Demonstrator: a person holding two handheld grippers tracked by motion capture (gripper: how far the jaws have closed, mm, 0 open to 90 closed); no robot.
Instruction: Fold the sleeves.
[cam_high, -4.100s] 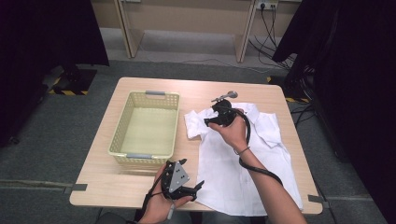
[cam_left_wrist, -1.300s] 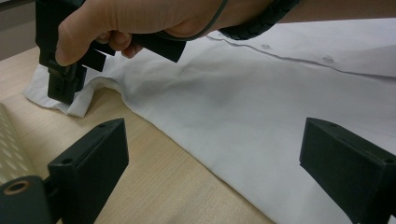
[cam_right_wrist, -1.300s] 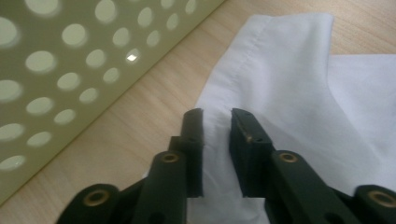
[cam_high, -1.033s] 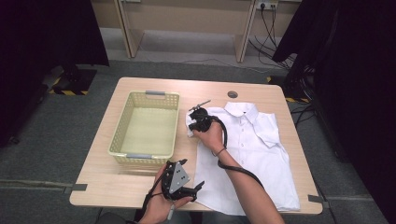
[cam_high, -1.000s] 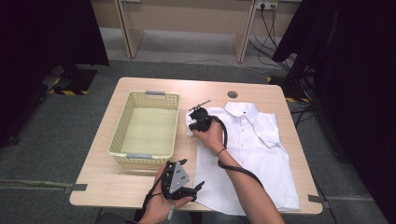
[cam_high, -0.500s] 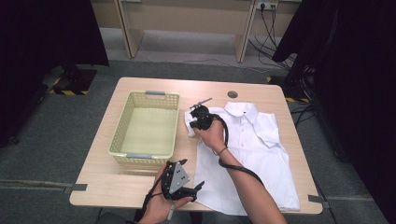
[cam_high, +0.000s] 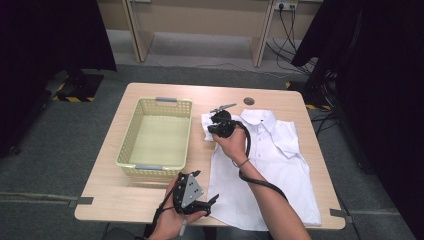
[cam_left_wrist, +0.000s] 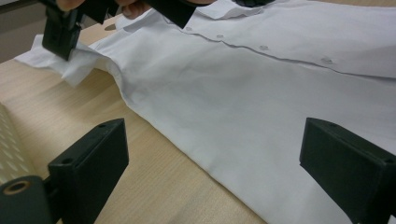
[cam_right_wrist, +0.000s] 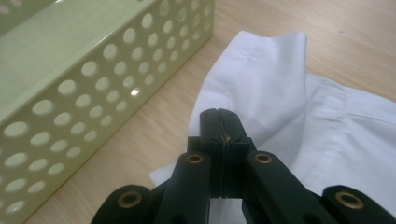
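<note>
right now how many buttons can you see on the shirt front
4 in the left gripper view, in a line down the white shirt: at. More may be hidden beyond the frame.

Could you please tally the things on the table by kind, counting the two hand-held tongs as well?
White shirt: 1
Pale yellow perforated basket: 1
Tongs: 2, the left with jaws open by the shirt's lower edge, the right shut on the shirt's sleeve
Total: 4
</note>
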